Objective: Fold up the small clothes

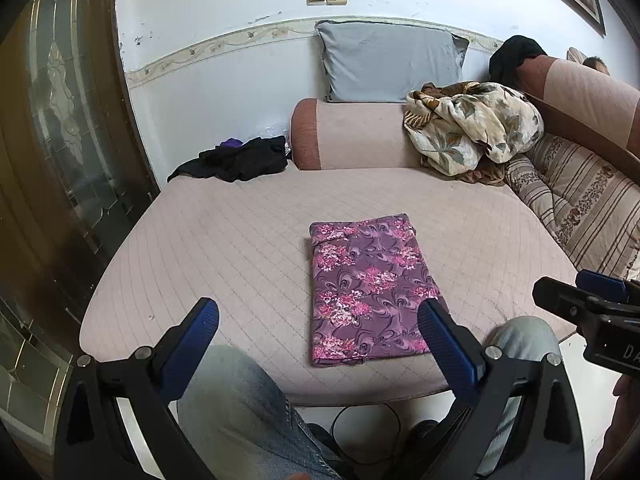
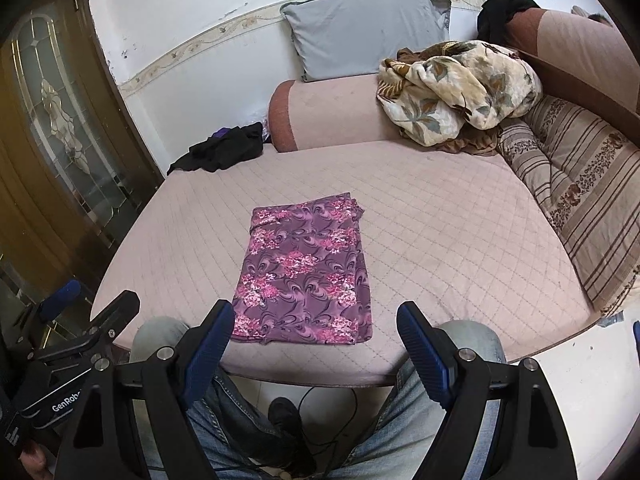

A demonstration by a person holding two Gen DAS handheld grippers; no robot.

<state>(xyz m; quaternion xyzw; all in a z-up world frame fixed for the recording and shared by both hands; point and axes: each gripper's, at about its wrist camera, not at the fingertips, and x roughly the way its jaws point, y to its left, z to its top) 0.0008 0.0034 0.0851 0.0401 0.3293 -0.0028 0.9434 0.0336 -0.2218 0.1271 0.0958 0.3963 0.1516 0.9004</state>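
— Where is the garment?

— The purple cloth printed with pink flowers [image 1: 368, 292] lies folded into a flat rectangle on the pale pink quilted sofa seat [image 1: 224, 240], near the front edge, straight ahead of me. Nothing touches it.

— And your claws?

— My left gripper [image 1: 320, 332] has its jaws spread wide with nothing between them; the blue ribbed pads [image 1: 202, 332] hang above my knees in faded blue jeans [image 1: 240, 408], short of the seat's front edge. My right gripper [image 2: 316, 340] is released just the same, jaws wide, pads bare, with the folded cloth's near edge showing between its fingers in its own view.

— How do they sit to each other?

— Side by side, apart. From the left wrist view the right gripper shows at the right margin.

— What else is on the sofa?

— A crumpled black garment [image 1: 240, 158] at the far left corner, beside the pink roll-shaped armrest [image 1: 352, 136]. A grey pillow [image 1: 388, 62] leans on the white wall above it, and a bunched cream blanket with brown leaf print [image 1: 472, 124] sits at the far right, next to a striped brown cushion [image 1: 588, 200].
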